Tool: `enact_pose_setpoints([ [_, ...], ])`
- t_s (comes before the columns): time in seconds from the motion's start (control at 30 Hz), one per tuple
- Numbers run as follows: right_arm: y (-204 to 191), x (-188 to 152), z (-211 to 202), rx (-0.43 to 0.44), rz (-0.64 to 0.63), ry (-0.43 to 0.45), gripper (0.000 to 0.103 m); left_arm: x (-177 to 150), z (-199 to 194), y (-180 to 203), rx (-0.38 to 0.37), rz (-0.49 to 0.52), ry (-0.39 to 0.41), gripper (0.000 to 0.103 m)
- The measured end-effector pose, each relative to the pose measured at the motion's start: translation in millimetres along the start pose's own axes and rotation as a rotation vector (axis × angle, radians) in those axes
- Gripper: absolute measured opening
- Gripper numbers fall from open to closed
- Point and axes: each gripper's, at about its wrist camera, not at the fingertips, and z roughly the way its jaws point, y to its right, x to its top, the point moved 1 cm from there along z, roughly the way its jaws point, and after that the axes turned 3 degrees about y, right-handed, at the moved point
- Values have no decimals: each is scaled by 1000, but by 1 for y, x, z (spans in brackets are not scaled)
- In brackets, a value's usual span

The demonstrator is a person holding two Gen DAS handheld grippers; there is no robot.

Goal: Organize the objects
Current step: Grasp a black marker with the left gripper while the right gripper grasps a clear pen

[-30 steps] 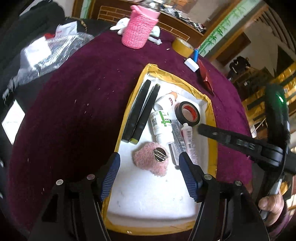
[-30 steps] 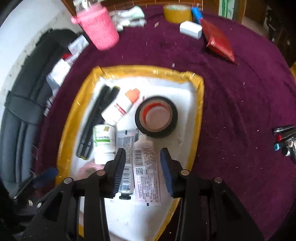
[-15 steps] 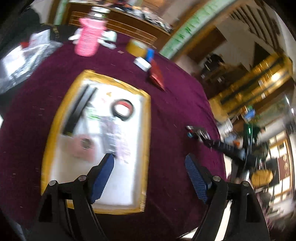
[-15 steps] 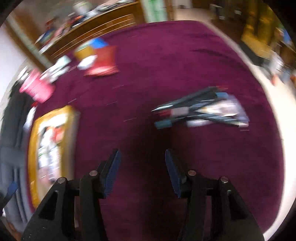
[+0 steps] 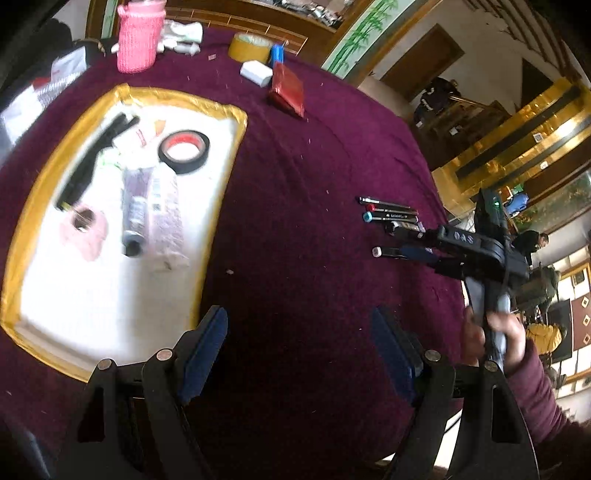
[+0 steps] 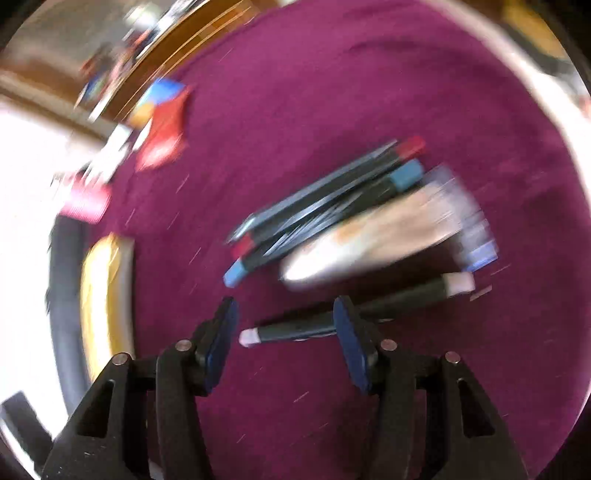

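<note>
Maroon tablecloth (image 6: pixel 295 92) lies beneath the spread right gripper (image 6: pixel 284 332), straddling a white-capped marker (image 6: pixel 354 314).

place: probably a home | cues: maroon-clothed table (image 5: pixel 332 166), wooden cabinet (image 5: pixel 236 22), bamboo painting (image 5: pixel 360 35)

My right gripper (image 6: pixel 284 325) has left the tray (image 6: pixel 99 295) and now hangs open over the white-capped marker (image 6: pixel 354 310).
</note>
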Motion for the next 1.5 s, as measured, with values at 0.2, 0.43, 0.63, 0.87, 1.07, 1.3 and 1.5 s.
enact_pose_setpoints([
  [0.2, -2, -18, -9, 168, -16, -80, 54, -6, 39, 55, 25, 154, 3, 74],
  [0.43, 85, -16, -77, 55, 123, 73, 55, -4, 114, 171, 103, 724, 53, 74],
  [0.63, 130, -30, -106, 17, 198, 126, 55, -9, 190, 218, 196, 958, 5, 74],
  [0.87, 128, -19, -115, -102, 94, 173, 55, -10, 196, 219, 118, 822, -114, 13],
  [1.07, 105, 14, -92, -234, -73, 185, 55, -18, 172, 192, 61, 674, -161, 12],
  [1.3, 82, 32, -40, -461, -323, 136, 53, -27, 174, 195, 73, 651, -139, 25],
  [1.5, 90, 37, -40, -439, -265, 146, 13, -35, 168, 198, 85, 622, -102, 11],
])
